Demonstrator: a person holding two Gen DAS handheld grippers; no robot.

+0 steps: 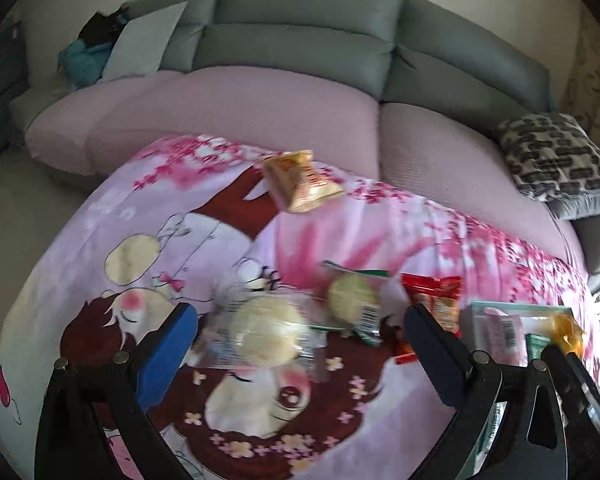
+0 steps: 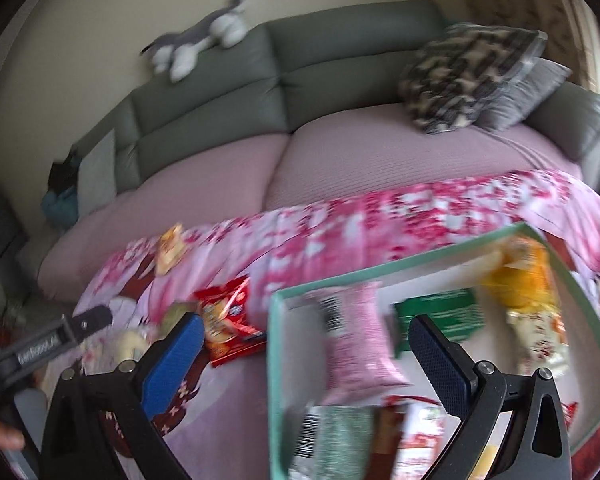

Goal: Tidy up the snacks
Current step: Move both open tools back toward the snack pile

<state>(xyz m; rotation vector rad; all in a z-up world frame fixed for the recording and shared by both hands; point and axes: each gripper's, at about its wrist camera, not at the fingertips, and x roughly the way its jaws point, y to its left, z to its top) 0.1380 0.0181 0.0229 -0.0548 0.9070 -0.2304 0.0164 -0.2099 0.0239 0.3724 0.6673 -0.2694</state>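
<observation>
Over pink cartoon blanket (image 1: 100,216) on low table, w/ sofa (image 1: 300,40) behind: left gripper (image 1: 300,328) spread wide, holding nothing, straddling clear-wrapped round pastry (image 1: 266,334). Right gripper (image 2: 304,344) likewise wide open & empty above green-rimmed box (image 2: 274,360), already holding pink pack (image 2: 360,340) etc. Loose still: green-wrapped cake (image 1: 352,296), red pack (image 1: 436,292), orange pack (image 1: 300,180). Risks, by guess: slippery film sliding out of pads; squashing soft pastry; nudging neighbours. Writing too blurred to read; barcodes only.
</observation>
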